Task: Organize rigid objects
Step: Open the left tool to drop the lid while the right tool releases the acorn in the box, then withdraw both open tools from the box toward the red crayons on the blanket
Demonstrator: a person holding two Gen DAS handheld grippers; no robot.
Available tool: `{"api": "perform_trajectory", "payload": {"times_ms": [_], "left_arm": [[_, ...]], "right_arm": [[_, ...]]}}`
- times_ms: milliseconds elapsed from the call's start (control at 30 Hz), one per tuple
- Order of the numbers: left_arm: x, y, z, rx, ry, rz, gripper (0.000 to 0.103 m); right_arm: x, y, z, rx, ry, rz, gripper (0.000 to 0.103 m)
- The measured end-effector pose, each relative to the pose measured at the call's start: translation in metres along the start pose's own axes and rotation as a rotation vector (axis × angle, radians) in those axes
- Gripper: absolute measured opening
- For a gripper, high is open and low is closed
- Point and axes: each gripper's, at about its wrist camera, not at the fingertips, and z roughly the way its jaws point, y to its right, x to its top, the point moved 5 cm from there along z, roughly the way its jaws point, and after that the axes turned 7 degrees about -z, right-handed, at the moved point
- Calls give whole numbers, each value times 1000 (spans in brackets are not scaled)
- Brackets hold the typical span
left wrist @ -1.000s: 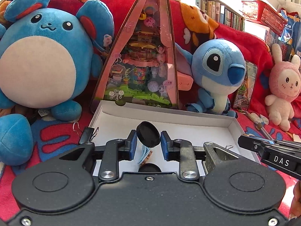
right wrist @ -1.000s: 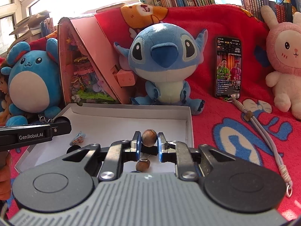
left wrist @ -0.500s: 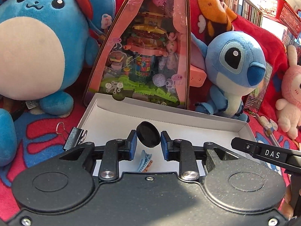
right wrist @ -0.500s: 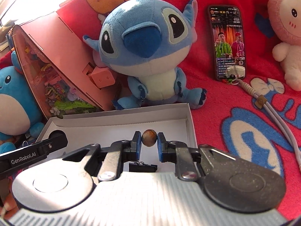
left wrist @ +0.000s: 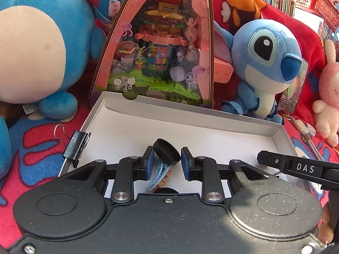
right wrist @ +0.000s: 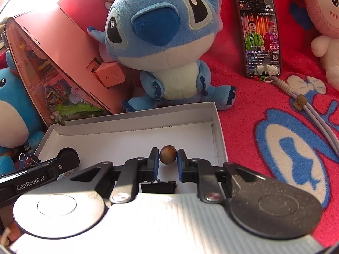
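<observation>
Step in hand: placing two carried items into the white box [left wrist: 190,127]. The left gripper [left wrist: 165,162] is closed narrowly on a black round cap [left wrist: 167,151], held tilted between the blue pads above the box floor. Directly below it lies a blue hair clip [left wrist: 157,174]; a black binder clip [left wrist: 76,148] sits on the box wall to its left. The right gripper [right wrist: 167,162] is clamped on a brown bead [right wrist: 168,154] over the box's right end, with another binder clip [right wrist: 158,187] beneath it. Next move, by judgement: lower each item close to the floor, clear of the clips, then open the jaws.
</observation>
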Motion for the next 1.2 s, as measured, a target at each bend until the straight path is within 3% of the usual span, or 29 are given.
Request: {"api": "perform_trajectory", "payload": {"times_ms": [167,300,367,667,867,1200], "left_arm": [[-3,1,-1,12,8,12,25],[-3,2,-12,11,31,29,40],[-4,2,-23,9,52,44,44],[-17,0,-84,-26,152,134,65],[-42,-1,-132,-88,192,167,73],[-103,4,-191,-185,189,232,76]], "right_arm": [[-4,-1,-1,-2,3,-12,23],[-5,-2,-10,24,34,-6,29],[-6,-3,-17,20,48,-28,47],[-19,-11,-70,41,154,-165,70],[-46,-18,-115,69,221,-266,85],[-98,-16,-179,108,309,-338,96]]}}
